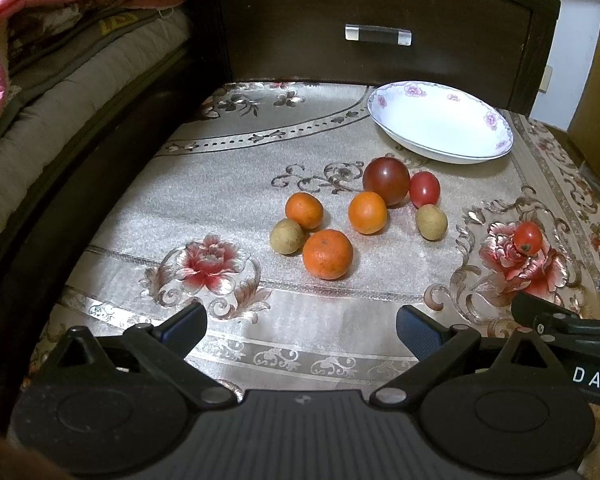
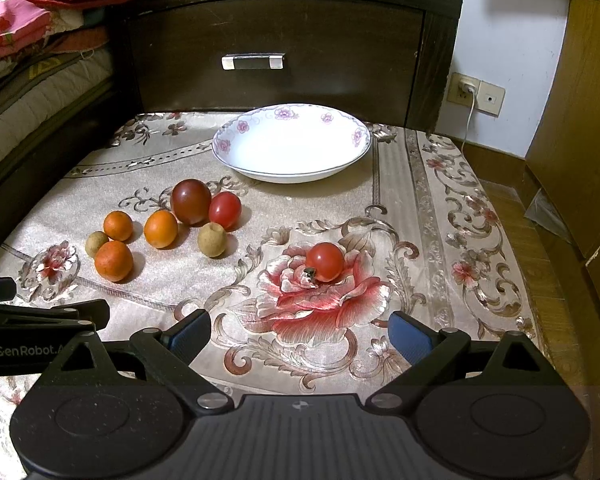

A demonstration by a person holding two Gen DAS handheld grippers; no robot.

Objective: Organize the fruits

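Both grippers, left (image 1: 302,328) and right (image 2: 300,334), hover with jaws apart, empty. A lone tomato (image 2: 324,262) sits just ahead of the right jaws, lined up for picking; the plate (image 2: 236,160) waits beyond, still bare.

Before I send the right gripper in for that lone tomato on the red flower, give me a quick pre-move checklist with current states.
1. Right gripper open: ok, fingers wide apart, nothing between them.
2. Left gripper open and clear: ok, off to the side.
3. Lone tomato free: ok, apart from the other fruit, stem end toward the gripper.
4. Path to the tomato: ok, only bare tablecloth between.
5. Plate ready: ok, nothing in it, behind the fruit.
6. Tomato firmness: cannot tell.
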